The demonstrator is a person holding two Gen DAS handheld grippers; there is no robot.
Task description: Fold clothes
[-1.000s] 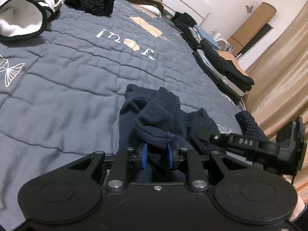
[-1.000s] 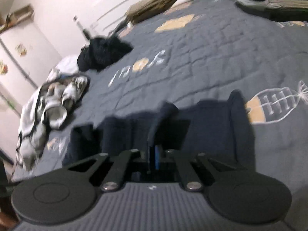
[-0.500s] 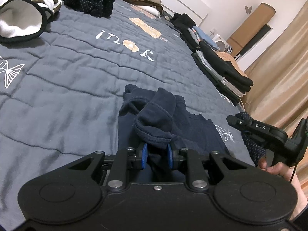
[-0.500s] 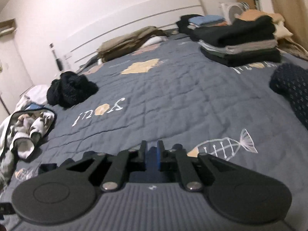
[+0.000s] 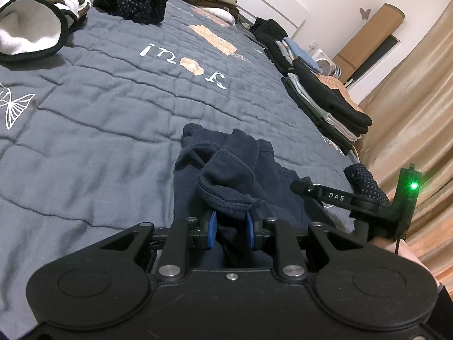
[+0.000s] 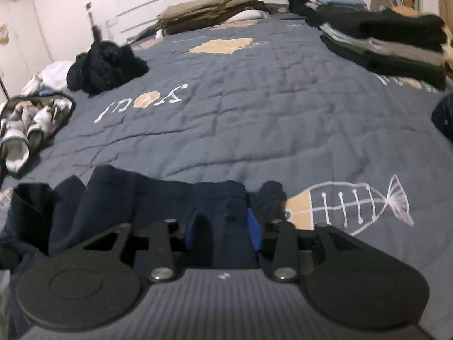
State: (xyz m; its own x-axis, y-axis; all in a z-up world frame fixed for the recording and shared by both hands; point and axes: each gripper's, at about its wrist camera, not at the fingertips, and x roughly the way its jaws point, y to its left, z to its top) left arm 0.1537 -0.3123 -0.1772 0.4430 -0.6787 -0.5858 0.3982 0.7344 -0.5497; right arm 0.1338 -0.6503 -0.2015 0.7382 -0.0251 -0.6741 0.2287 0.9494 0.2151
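Gripping a bunched fold of the navy garment on the grey quilt, your left gripper stays clamped, while only the right view shows your right gripper spread apart over its flat edge near a fish print.

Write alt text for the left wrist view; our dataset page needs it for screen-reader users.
The left gripper pinches a bunched fold of a navy garment lying on a grey quilted bedspread. The right gripper hovers over the garment's right side, with folded clothes stacked along the bed's far edge.
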